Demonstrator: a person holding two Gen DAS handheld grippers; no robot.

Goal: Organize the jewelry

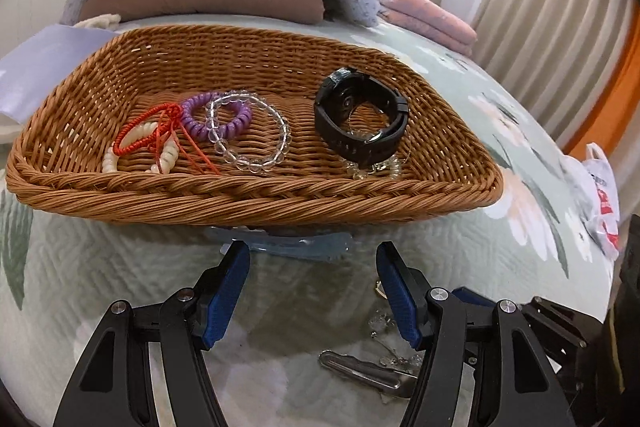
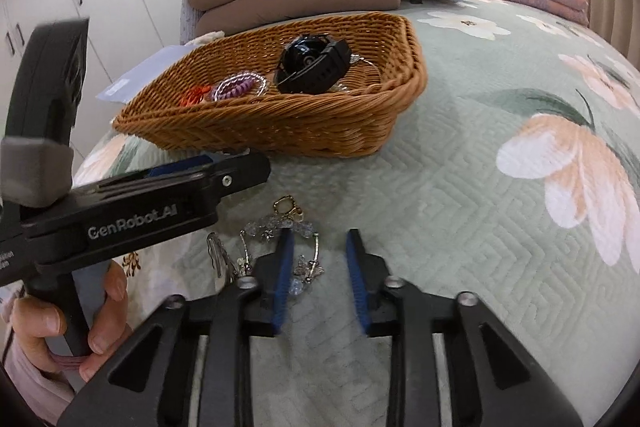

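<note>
Right up close, the right tool [image 2: 318, 259] hangs just over the bed [image 2: 460, 187] with its blue pads spread fairly wide and nothing held between them. Its left pad sits right over a crystal charm bracelet [image 2: 280, 227] lying loose on the quilt, so the bracelet is mostly ahead of and slightly left of the gap, strung out roughly across the tool's line; a small nudge left looks like what a grab would need. Just left of the bracelet lies a silver hair clip [image 2: 216, 253], also on the quilt. Over on the other side, the left tool [image 1: 312, 259] is wide open and empty too, its tips close to a clear blue hair clip [image 1: 296, 247] tucked against the near rim of the wicker basket [image 1: 260, 199]. Basket sits further up the bed and already has a black watch [image 1: 360, 119], a clear bead bracelet [image 1: 248, 131], a purple coil tie [image 1: 216, 119] and a red cord bracelet [image 1: 148, 129] in it.
</note>
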